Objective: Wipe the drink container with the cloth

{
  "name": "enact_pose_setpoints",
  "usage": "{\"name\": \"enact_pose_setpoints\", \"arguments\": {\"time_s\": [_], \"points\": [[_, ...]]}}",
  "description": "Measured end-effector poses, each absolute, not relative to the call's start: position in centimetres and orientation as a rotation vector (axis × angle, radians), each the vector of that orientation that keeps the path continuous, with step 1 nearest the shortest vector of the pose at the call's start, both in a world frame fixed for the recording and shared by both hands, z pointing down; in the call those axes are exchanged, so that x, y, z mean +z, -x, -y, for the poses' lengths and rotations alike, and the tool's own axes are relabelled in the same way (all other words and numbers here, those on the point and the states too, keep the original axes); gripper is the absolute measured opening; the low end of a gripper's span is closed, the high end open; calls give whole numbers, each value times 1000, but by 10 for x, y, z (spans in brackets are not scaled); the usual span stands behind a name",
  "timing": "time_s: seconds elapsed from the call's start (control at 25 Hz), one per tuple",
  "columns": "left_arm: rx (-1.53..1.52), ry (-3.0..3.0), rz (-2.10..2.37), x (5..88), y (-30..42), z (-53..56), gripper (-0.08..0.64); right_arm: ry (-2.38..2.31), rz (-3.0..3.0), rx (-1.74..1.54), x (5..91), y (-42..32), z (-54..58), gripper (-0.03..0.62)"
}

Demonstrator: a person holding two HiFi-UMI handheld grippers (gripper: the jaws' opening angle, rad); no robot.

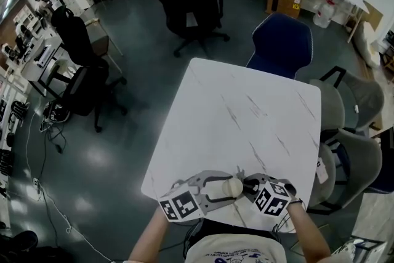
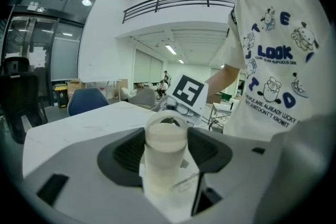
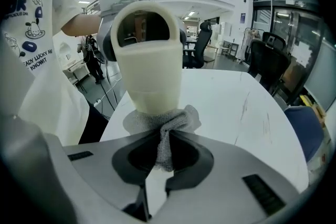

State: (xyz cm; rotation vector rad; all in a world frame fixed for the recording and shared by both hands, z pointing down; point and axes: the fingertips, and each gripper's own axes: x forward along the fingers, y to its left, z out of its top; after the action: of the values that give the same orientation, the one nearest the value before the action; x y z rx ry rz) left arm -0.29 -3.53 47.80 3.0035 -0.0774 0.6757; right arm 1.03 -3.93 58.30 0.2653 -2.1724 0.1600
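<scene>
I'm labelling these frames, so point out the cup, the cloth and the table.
cup (image 3: pixel 149 77), right gripper view, lower side wall.
cloth (image 3: pixel 167 122), right gripper view, bunched part above the jaws.
table (image 1: pixel 246 114), head view, bare middle of its top.

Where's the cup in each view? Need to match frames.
Head view: cup at bottom centre, at the table's near edge.
Left gripper view: cup dead centre, clamped between the jaws.
Right gripper view: cup upper centre-left, just above the cloth that the jaws pinch.
Shared landmark: the white table, seen in all three.
</scene>
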Motion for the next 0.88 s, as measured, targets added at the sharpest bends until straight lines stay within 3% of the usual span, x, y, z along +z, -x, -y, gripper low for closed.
{"name": "enact_pose_setpoints", "arguments": {"time_s": [0.88], "points": [[454,-2874,742,473,8,40,259,-282,2143,214,616,-9,34,43]]}}
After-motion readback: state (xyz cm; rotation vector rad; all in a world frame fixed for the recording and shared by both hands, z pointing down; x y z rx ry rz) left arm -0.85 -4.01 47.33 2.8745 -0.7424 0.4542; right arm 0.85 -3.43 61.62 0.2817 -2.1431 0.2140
